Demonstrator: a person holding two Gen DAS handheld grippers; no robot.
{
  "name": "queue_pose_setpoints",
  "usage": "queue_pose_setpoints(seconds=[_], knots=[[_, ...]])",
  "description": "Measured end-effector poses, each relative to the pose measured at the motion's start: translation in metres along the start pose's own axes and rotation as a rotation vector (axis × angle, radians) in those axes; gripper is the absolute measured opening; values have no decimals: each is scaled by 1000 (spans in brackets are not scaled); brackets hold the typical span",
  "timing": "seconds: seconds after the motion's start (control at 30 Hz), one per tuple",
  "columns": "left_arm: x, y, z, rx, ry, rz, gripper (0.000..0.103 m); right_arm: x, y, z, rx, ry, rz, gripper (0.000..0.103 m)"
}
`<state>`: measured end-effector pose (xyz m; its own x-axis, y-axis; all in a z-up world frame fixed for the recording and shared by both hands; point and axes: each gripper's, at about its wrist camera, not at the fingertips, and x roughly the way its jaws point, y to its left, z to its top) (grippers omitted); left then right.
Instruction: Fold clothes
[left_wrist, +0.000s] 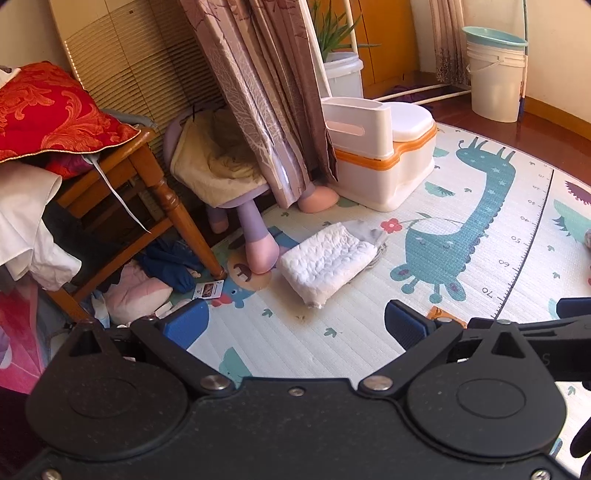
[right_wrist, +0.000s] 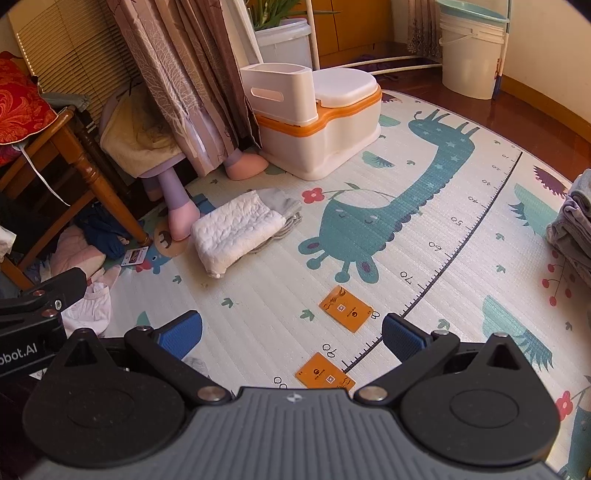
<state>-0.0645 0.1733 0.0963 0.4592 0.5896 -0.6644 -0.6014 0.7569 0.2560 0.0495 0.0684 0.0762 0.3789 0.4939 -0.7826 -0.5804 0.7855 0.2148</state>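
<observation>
A folded white quilted garment (left_wrist: 327, 264) lies on the play mat (left_wrist: 369, 332) with a grey garment (left_wrist: 364, 229) under its far end; it also shows in the right wrist view (right_wrist: 236, 230). My left gripper (left_wrist: 295, 325) is open and empty, held above the mat short of the folded garment. My right gripper (right_wrist: 291, 334) is open and empty above the mat. A stack of grey folded clothes (right_wrist: 572, 225) lies at the right edge. The left gripper's body (right_wrist: 37, 306) shows at the left of the right wrist view.
A white and orange child potty (left_wrist: 380, 151) stands behind the folded garment. A purple stool (left_wrist: 236, 192) with a yellow cloth, a curtain (left_wrist: 266, 92) and a wooden chair (left_wrist: 147, 206) piled with bedding are at the left. Two orange cards (right_wrist: 345, 308) lie on the mat. White buckets (left_wrist: 495, 81) stand at the back.
</observation>
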Motion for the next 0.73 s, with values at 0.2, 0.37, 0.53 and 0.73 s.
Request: queue_pose_setpoints(seconds=[0.2, 0.37, 0.53, 0.73], knots=[[6, 0, -4, -7, 19, -7, 103, 11, -1, -2, -3, 16, -8, 103], [8, 4, -5, -11, 16, -1, 103, 17, 1, 0, -4, 20, -8, 103], [11, 10, -8, -20, 23, -4, 103, 20, 6, 1, -9, 25, -1, 103], [13, 13, -12, -16, 20, -37, 103, 24, 10, 0, -11, 38, 7, 103]])
